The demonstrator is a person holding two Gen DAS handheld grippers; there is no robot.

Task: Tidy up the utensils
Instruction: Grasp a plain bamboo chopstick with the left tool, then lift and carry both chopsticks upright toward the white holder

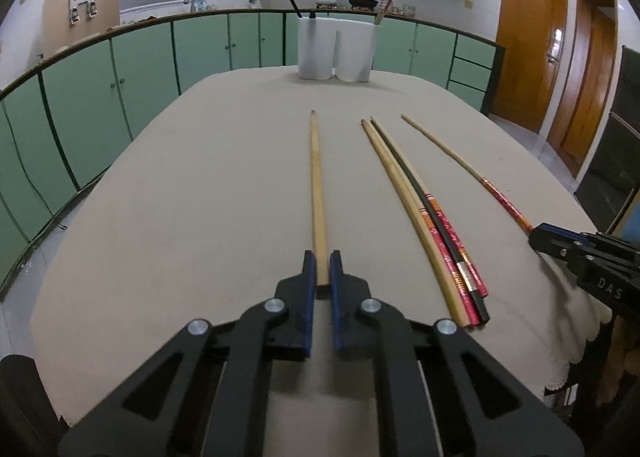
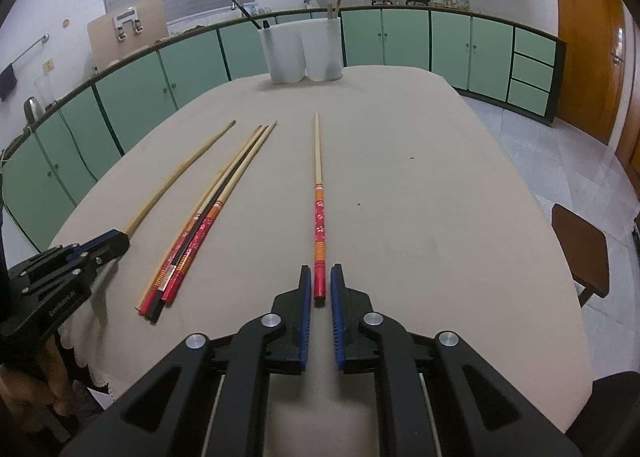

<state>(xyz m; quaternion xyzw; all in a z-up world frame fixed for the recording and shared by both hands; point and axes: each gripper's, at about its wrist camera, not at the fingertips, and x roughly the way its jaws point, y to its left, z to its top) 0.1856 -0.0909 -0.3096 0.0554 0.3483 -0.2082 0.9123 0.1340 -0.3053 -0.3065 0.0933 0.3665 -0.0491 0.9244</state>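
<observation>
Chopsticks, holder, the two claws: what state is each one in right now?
Left gripper: closing around the plain chopstick, a slight gap showing.
Right gripper: closing around the red-handled chopstick.
Bundle of chopsticks: lying loose on the table.
White holder: upright, a few chopsticks inside.

1. A table under a beige cloth carries everything; the cloth's scalloped edge hangs off the near side.
2. A plain wooden chopstick lies with its butt between the left fingers; a red-patterned chopstick likewise between the right fingers.
3. A bundle of chopsticks lies between those two.
4. A white two-lobed holder stands far ahead of the fingertips.
</observation>
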